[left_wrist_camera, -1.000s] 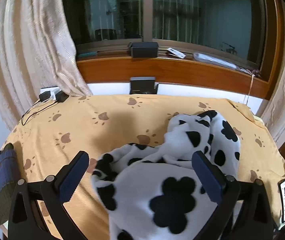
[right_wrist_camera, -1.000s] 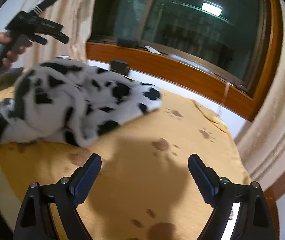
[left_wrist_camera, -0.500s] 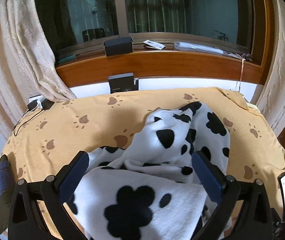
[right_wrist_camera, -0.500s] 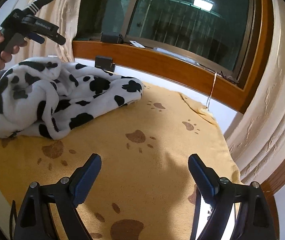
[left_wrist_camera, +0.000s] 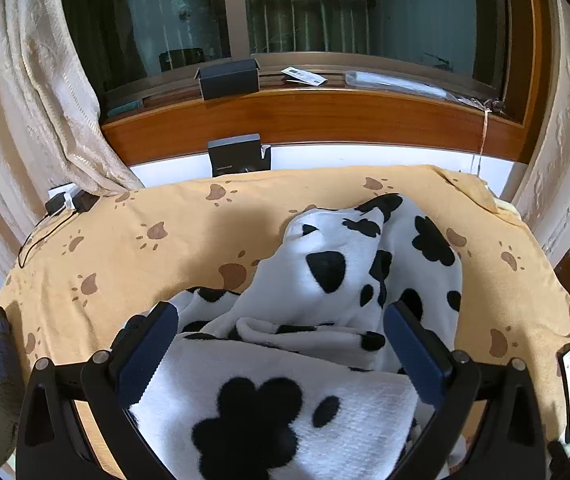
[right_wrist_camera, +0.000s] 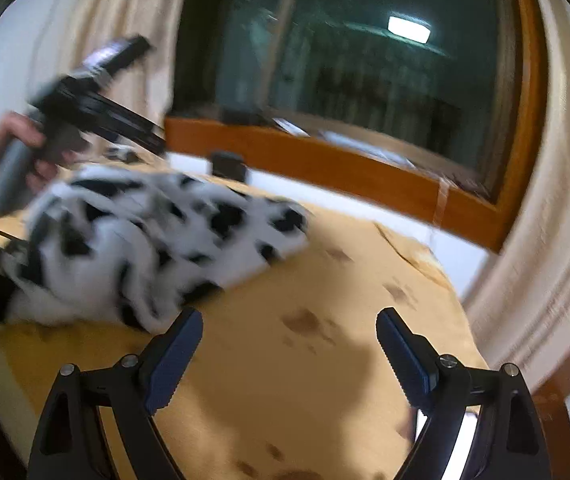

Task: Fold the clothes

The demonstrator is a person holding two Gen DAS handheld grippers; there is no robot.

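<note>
White fleece garment with black cow-spot patches [left_wrist_camera: 325, 320] lies bunched and rumpled, lower centre of your left-wrist frame, on the tan paw-print cover of the worktop [left_wrist_camera: 145, 248]; no flat, squared fold shows, so folding looks unfinished. Your left gripper [left_wrist_camera: 281, 354] stands wide apart over a fleece edge, clamping nothing. Your right gripper [right_wrist_camera: 289, 354] also gapes empty over bare cover; garment at left there, blurred.
</note>
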